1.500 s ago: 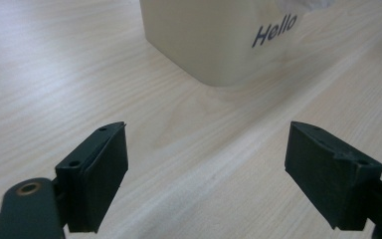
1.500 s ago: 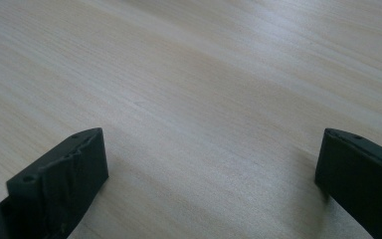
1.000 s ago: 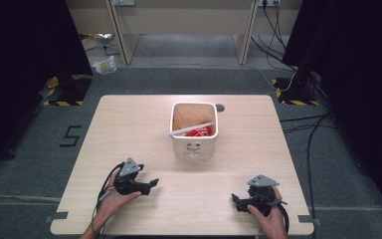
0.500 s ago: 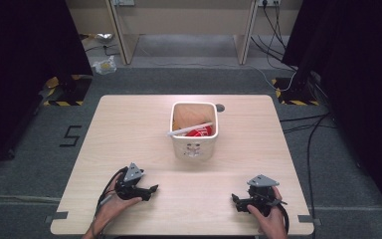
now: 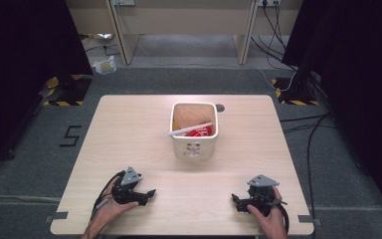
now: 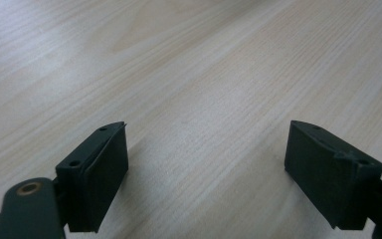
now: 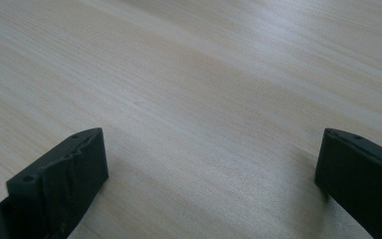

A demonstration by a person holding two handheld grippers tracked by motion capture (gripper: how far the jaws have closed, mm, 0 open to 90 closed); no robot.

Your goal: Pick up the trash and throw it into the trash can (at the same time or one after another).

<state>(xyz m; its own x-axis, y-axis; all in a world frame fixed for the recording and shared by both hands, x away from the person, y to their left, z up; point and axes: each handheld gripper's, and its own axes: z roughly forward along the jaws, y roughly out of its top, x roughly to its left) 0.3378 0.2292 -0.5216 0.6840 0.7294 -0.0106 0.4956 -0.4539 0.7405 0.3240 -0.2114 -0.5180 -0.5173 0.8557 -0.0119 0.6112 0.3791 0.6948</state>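
A white square bin (image 5: 195, 147) stands at the middle of the light wooden table (image 5: 129, 124). Inside it lie a red item (image 5: 200, 132) and a white stick-like piece (image 5: 189, 130). My left gripper (image 5: 150, 194) rests low over the table near the front left, held by a hand, jaws pointing right. Its jaws stand wide open over bare wood, left gripper (image 6: 206, 174). My right gripper (image 5: 235, 200) sits near the front right, jaws pointing left. It is open too with only wood between the jaws, right gripper (image 7: 211, 184).
A small dark round hole (image 5: 221, 107) marks the table just behind the bin. Grey carpet surrounds the table, with a "5" mark (image 5: 70, 135) on the floor at left. Cables (image 5: 308, 129) run along the floor at right. Desk legs (image 5: 122, 35) stand at the back.
My left gripper has drifted toward the front edge of the table and a little to the right. The right gripper has stayed put.
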